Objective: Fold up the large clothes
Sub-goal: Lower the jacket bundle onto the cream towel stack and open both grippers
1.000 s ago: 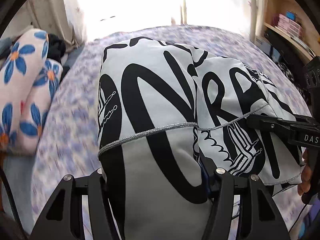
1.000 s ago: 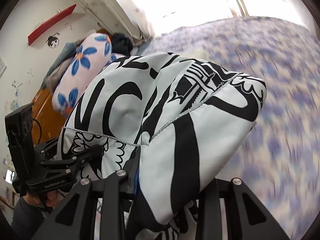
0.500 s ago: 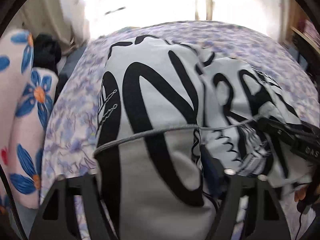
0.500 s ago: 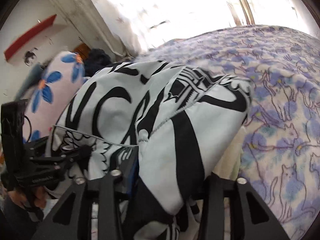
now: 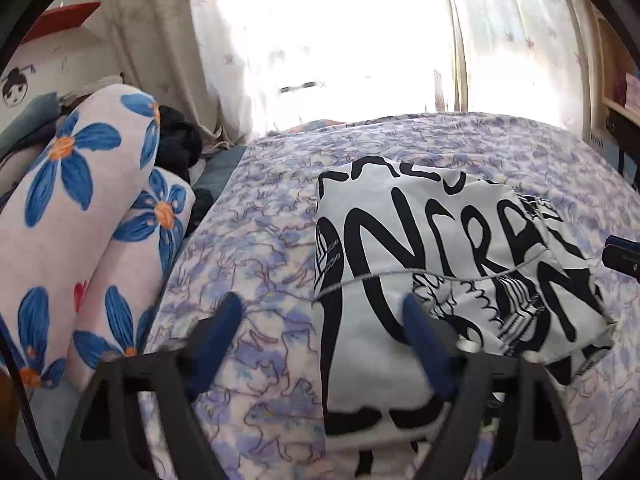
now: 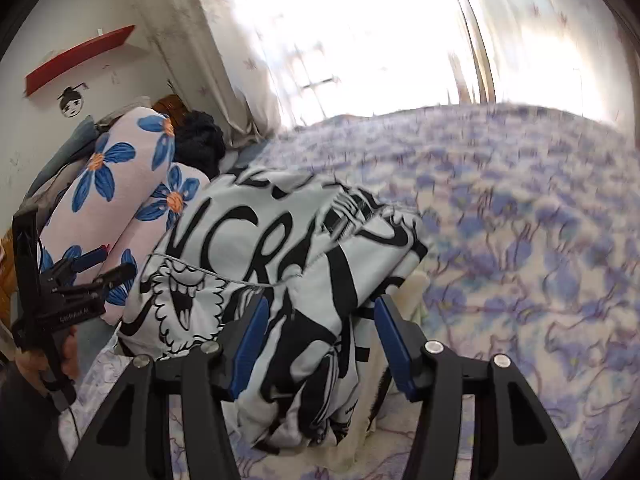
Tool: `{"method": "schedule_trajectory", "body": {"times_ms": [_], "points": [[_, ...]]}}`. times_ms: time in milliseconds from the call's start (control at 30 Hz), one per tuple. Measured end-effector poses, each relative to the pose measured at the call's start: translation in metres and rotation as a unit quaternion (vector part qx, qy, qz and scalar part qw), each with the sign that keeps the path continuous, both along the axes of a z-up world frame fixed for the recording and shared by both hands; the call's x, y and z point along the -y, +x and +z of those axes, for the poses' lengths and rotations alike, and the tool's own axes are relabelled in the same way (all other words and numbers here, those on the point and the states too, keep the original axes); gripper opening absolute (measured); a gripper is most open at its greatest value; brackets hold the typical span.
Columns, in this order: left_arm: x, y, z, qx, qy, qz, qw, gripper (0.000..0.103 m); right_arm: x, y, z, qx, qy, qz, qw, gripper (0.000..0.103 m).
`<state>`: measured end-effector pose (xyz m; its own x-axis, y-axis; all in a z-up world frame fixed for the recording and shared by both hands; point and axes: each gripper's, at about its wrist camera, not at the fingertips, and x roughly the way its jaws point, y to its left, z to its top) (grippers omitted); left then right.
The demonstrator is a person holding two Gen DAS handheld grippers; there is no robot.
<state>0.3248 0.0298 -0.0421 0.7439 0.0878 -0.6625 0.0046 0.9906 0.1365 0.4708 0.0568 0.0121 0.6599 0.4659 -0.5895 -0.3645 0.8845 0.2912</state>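
Note:
A white garment with big black lettering lies folded and bunched on the purple patterned bed sheet. My left gripper hangs over its left edge with its jaws closing. Its pads grip nothing; the right finger sits above the cloth and the left one above bare sheet. In the right wrist view the garment bulges up between the blue pads of my right gripper, whose jaws are opening and stand loose around the cloth. The left gripper shows there at the left, held by a hand.
Two pink pillows with blue flowers lie along the bed's left side, with dark clothing behind them. A bright curtained window fills the back. A wooden shelf stands at the right. The right gripper's tip pokes in there.
The garment has come down onto the bed. Both grippers have let go of it. The left gripper has drawn back and left, so the cloth no longer fills its jaws.

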Motion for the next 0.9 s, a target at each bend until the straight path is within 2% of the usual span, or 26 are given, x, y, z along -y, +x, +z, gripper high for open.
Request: {"method": "schedule_trajectory", "body": {"times_ms": [33,67,100,200,267,300,333,400,467,567,633,733,800,867,900], "points": [[0.002,-0.005,0.000,-0.007,-0.007,-0.004,0.9999,0.045,-0.003,-0.007,0.004,0.013,-0.006,0.005,1.000,0.055],[0.004,-0.008,-0.004,-0.017,-0.008,-0.005,0.9998,0.029,-0.007,-0.012,0.006,0.017,-0.012,0.011,1.000,0.055],[0.008,-0.010,-0.011,-0.027,0.003,-0.006,0.9996,0.022,-0.012,-0.015,0.005,0.017,-0.014,0.019,1.000,0.055],[0.021,-0.010,-0.035,-0.039,0.061,0.003,0.9974,0.021,-0.032,-0.021,-0.002,0.031,-0.045,0.034,0.998,0.046],[0.023,-0.008,-0.050,-0.050,0.084,0.022,0.9950,0.018,-0.041,-0.019,-0.015,0.029,-0.074,0.036,0.996,0.040],[0.020,-0.004,-0.059,-0.064,0.089,0.035,0.9934,0.017,-0.044,-0.011,-0.030,0.008,-0.104,0.023,0.994,0.032],[0.013,0.002,-0.071,-0.086,0.080,0.051,0.9918,0.017,-0.045,-0.004,-0.044,-0.008,-0.127,0.009,0.992,0.030],[0.009,0.004,-0.078,-0.092,0.056,0.066,0.9919,0.017,-0.036,0.004,-0.061,-0.030,-0.112,0.009,0.993,0.030],[0.014,0.001,-0.078,-0.073,0.072,0.068,0.9925,0.016,-0.033,0.002,-0.062,-0.026,-0.106,0.004,0.994,0.030],[0.022,-0.004,-0.073,-0.069,0.092,0.073,0.9907,0.016,-0.033,-0.006,-0.054,-0.024,-0.112,0.002,0.993,0.031],[0.023,-0.012,-0.064,-0.069,0.081,0.077,0.9914,0.017,-0.026,-0.014,-0.047,-0.034,-0.091,0.002,0.995,0.031],[0.025,-0.028,-0.046,-0.075,0.047,0.076,0.9932,0.026,-0.011,-0.033,-0.031,-0.045,-0.070,0.002,0.997,0.031],[0.030,-0.045,-0.029,-0.077,0.021,0.077,0.9938,0.046,0.000,-0.050,-0.015,-0.043,-0.072,0.002,0.996,0.031],[0.036,-0.066,-0.009,-0.066,0.006,0.078,0.9948,0.054,0.013,-0.069,0.002,-0.042,-0.070,0.003,0.997,0.031],[0.042,-0.079,0.004,-0.059,0.000,0.073,0.9956,0.055,0.021,-0.080,0.014,-0.041,-0.064,0.004,0.997,0.031]]}}
